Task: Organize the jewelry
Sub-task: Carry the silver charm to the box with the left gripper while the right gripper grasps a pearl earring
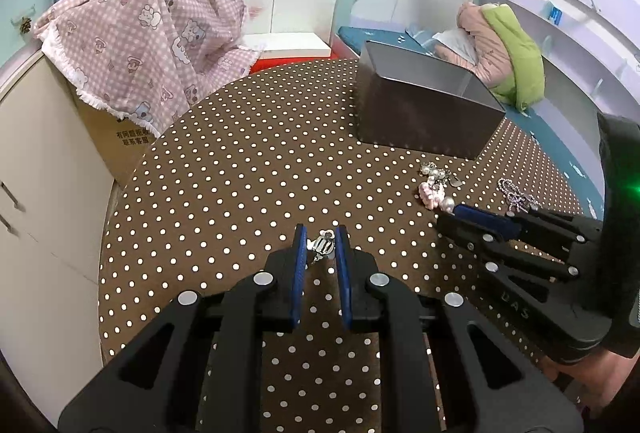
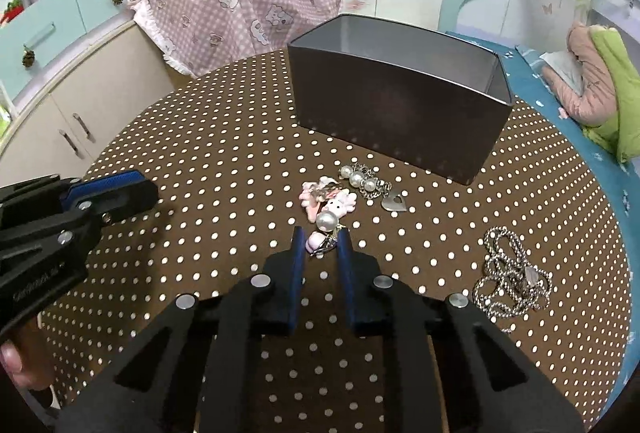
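Observation:
On the brown dotted tablecloth (image 2: 200, 137) stands an open grey metal tin (image 2: 400, 105), also seen far right in the left wrist view (image 1: 424, 113). My left gripper (image 1: 320, 243) is shut on a small silver charm (image 1: 323, 247), held above the cloth. My right gripper (image 2: 321, 235) is shut on a pink and silver charm (image 2: 318, 244) at the near end of a pink charm cluster with a pearl (image 2: 326, 221). In the left wrist view, the right gripper (image 1: 454, 212) touches that cluster (image 1: 432, 197). The left gripper (image 2: 136, 189) shows at the left edge.
A pearl bracelet with a heart tag (image 2: 370, 185) lies before the tin. A silver chain (image 2: 512, 273) is heaped to the right. A pink patterned cloth (image 1: 160, 45) covers a cardboard box beyond the table's far left edge. A blue bed with jackets (image 2: 592, 85) lies right.

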